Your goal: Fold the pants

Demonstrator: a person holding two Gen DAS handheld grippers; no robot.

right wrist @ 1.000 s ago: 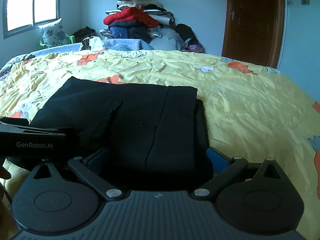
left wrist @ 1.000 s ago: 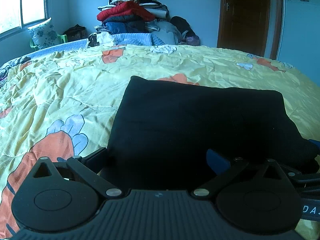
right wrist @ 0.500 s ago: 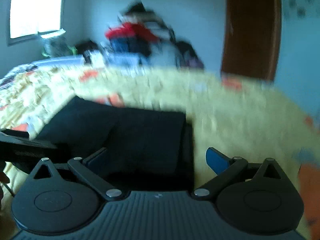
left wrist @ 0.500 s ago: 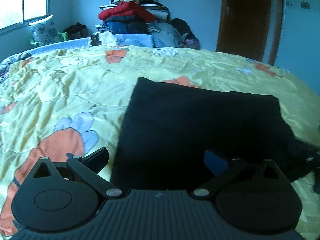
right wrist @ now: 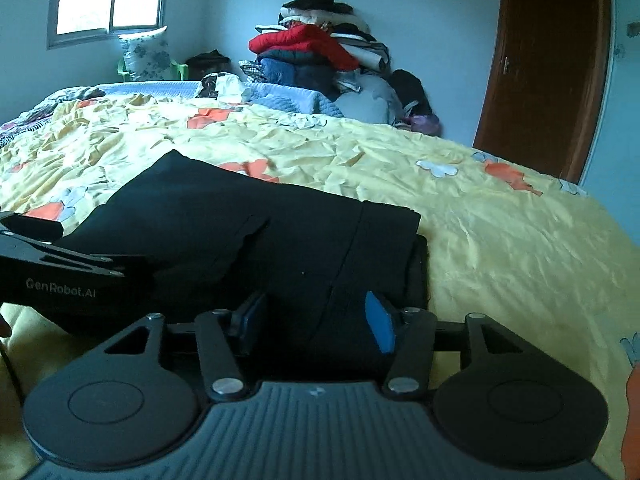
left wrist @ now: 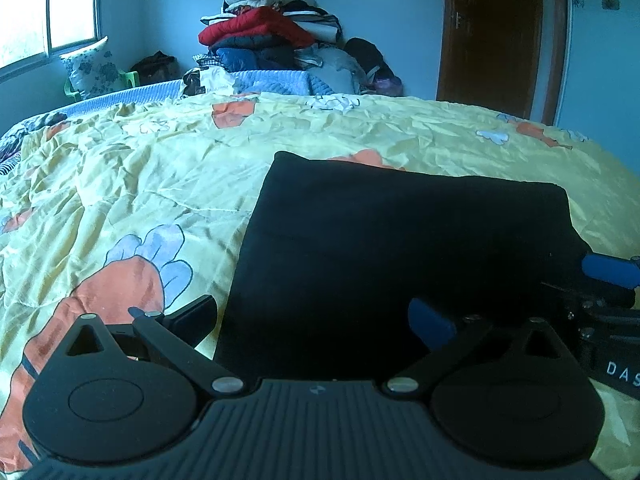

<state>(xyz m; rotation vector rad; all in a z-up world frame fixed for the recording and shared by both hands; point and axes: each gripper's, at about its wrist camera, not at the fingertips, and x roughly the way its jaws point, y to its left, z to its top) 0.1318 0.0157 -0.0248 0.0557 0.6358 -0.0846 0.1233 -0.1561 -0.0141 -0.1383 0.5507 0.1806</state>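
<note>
right tool [right wrist: 316, 322] closing, near right edge of folded black pants [right wrist: 256, 236] between its pads. left tool [left wrist: 316, 316] wide open straddling near left corner, gripping nothing. yellow bed [left wrist: 160, 168].

I am facing a wide bed [left wrist: 160, 168] under a crumpled yellow bedspread with orange and blue flowers. At my twelve o'clock, a tall heap of clothes [left wrist: 272, 36] leans against a pale blue wall [left wrist: 392, 8]. A bright window [left wrist: 44, 12] at ten o'clock, a brown wooden door [left wrist: 492, 36] at two.
</note>
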